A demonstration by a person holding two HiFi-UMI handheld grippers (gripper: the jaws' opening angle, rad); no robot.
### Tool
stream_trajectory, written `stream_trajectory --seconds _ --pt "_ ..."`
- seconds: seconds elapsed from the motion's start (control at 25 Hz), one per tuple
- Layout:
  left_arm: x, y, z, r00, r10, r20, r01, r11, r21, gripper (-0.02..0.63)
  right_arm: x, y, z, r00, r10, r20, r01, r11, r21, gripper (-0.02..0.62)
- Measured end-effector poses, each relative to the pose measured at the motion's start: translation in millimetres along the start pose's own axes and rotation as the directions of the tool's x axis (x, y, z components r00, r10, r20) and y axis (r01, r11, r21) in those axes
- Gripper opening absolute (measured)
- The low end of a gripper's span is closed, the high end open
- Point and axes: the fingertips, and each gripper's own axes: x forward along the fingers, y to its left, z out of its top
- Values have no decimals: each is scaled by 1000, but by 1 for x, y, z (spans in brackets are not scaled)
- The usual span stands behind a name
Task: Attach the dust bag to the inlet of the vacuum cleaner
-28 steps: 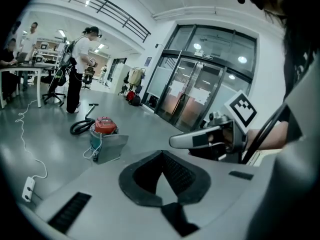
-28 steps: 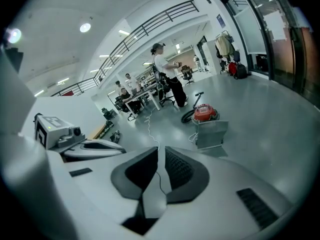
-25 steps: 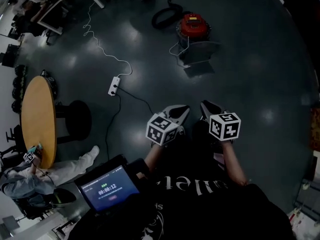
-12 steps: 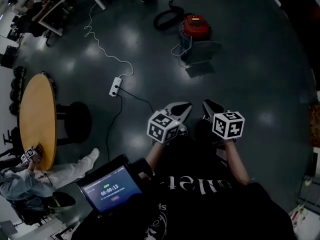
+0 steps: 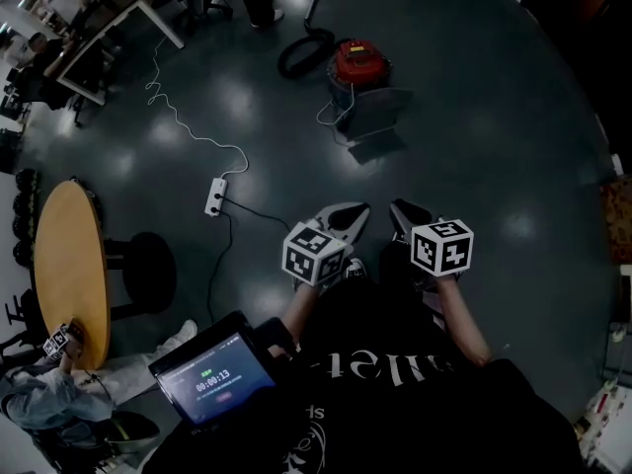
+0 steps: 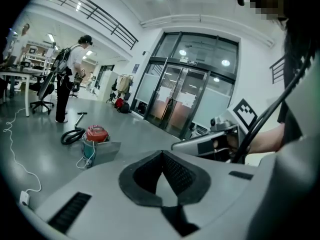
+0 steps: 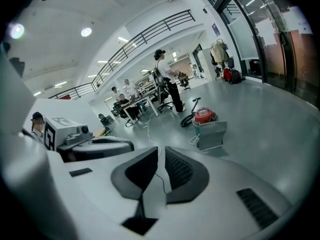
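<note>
The vacuum cleaner, with a red top over a teal body, stands on the dark floor far ahead. A flat grey dust bag leans against its near side. The vacuum cleaner and dust bag also show small in the left gripper view. They appear again in the right gripper view, vacuum cleaner and dust bag. My left gripper is shut and holds nothing. My right gripper is beside it, its jaws a narrow gap apart, with nothing between them. Both are well short of the vacuum.
A black hose curls left of the vacuum. A white cable runs to a power strip on the floor. A round wooden table stands at the left, with a seated person beside it. A tablet hangs at my front. People stand by desks.
The head view has swung, so the vacuum and power strip sit further left in the picture. Both grippers stay side by side ahead of me. Their jaws are unchanged.
</note>
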Motion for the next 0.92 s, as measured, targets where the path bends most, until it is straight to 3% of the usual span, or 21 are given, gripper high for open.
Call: stream_trajectory --seconds 0.92 --pt "0 10 -2 1000 -1 8 1 1000 -6 5 9 1 -8 1000 -7 -30 6 1000 -14 57"
